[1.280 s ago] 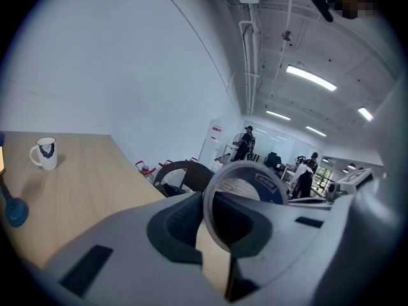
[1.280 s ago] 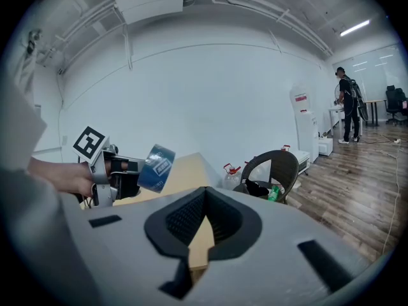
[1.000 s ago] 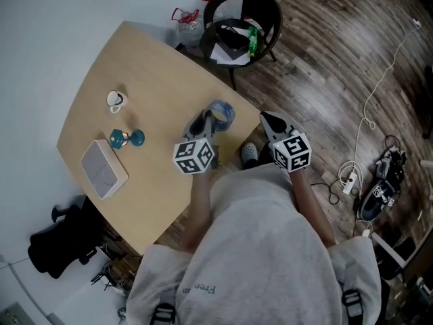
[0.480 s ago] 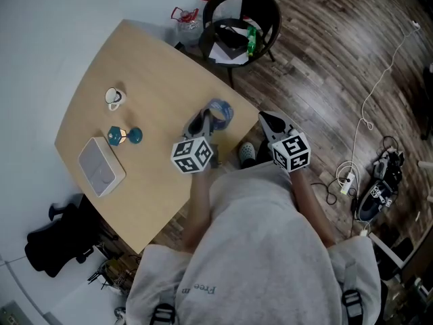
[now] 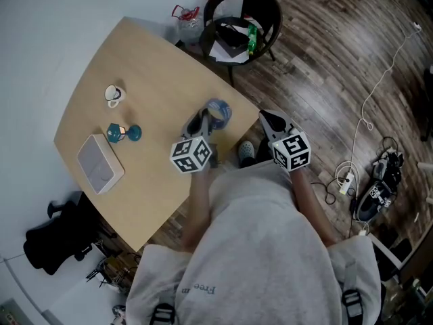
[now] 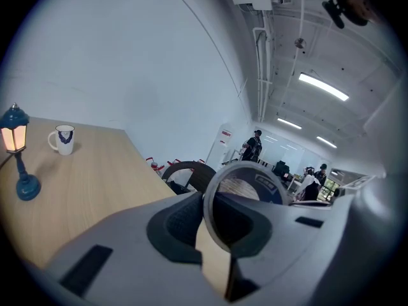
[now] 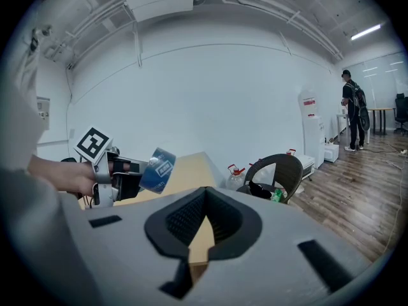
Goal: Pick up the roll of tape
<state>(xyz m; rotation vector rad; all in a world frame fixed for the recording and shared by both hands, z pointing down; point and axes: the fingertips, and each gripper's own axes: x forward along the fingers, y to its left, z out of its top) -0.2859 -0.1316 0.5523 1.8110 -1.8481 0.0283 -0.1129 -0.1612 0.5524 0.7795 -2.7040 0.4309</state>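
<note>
Tape (image 5: 222, 112) gripped edge-on in left tool (image 5: 205, 122), held over surface (image 5: 128, 59) near its edge. Right tool (image 5: 265, 118) clenched, empty, held just off surface edge. Against a second ago: no change seen in grip or in either tool's place.

Pale wooden table (image 5: 152, 63) sits beside the plain white wall (image 7: 210, 94), dark plank floor (image 5: 325, 66) spreads away on the right, a round black chair (image 5: 273, 5) stands just past the table's far corner, and strip lights (image 6: 323, 87) glow overhead.
</note>
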